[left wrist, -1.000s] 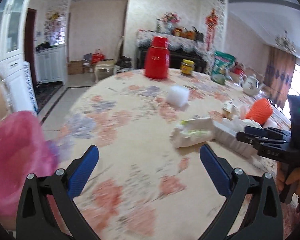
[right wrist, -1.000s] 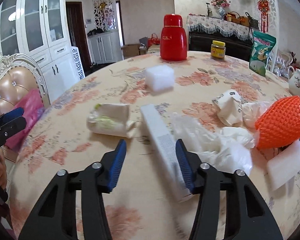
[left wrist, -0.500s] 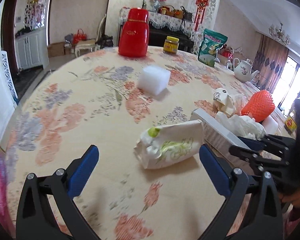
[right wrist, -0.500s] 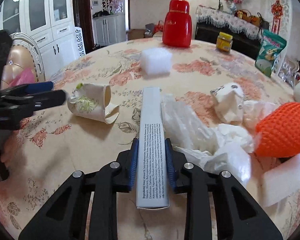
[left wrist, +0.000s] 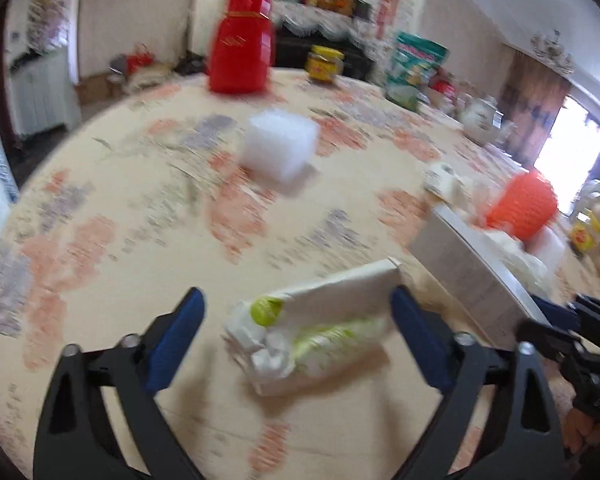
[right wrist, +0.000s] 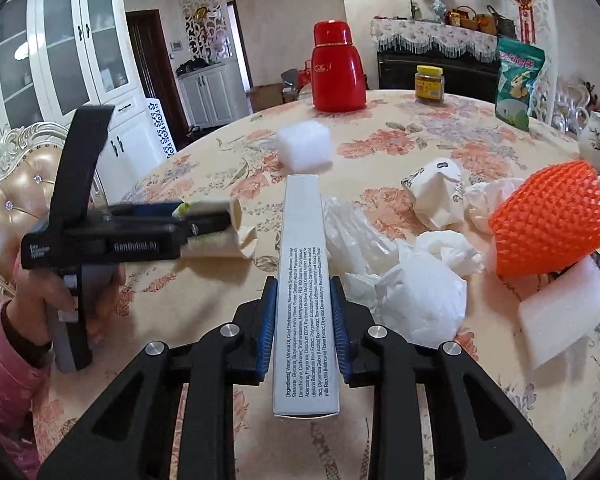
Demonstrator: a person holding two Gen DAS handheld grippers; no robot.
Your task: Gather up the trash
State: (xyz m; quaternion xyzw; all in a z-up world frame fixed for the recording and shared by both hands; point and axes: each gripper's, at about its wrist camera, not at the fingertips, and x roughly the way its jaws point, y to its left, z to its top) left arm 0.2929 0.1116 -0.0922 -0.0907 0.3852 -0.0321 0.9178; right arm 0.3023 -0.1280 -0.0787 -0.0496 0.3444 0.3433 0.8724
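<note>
A crushed paper cup (left wrist: 320, 320) with green print lies on the floral tablecloth (left wrist: 120, 240). My left gripper (left wrist: 296, 312) straddles it with its jaws closing. The right pad is at the cup's edge; the left pad stands clear of it. In the right wrist view the left gripper (right wrist: 204, 220) reaches in from the left around that cup (right wrist: 236, 224). My right gripper (right wrist: 304, 292) is shut on a long white printed box (right wrist: 304, 248), whose far end points at a white foam cube (right wrist: 305, 146). The left wrist view shows the box (left wrist: 468, 264) at right.
To the right of the box lie white plastic bags (right wrist: 416, 280), another crumpled cup (right wrist: 436, 192), an orange foam net (right wrist: 548, 216) and a white foam slab (right wrist: 564, 312). At the back stand a red thermos (right wrist: 337, 68), jar (right wrist: 430, 85), green bag (right wrist: 518, 80) and teapot (right wrist: 596, 144). A padded chair (right wrist: 8, 200) stands left.
My left gripper swept in over the table to the crushed cup and its jaws narrowed around it. My right gripper closed on the white box and keeps its grip.
</note>
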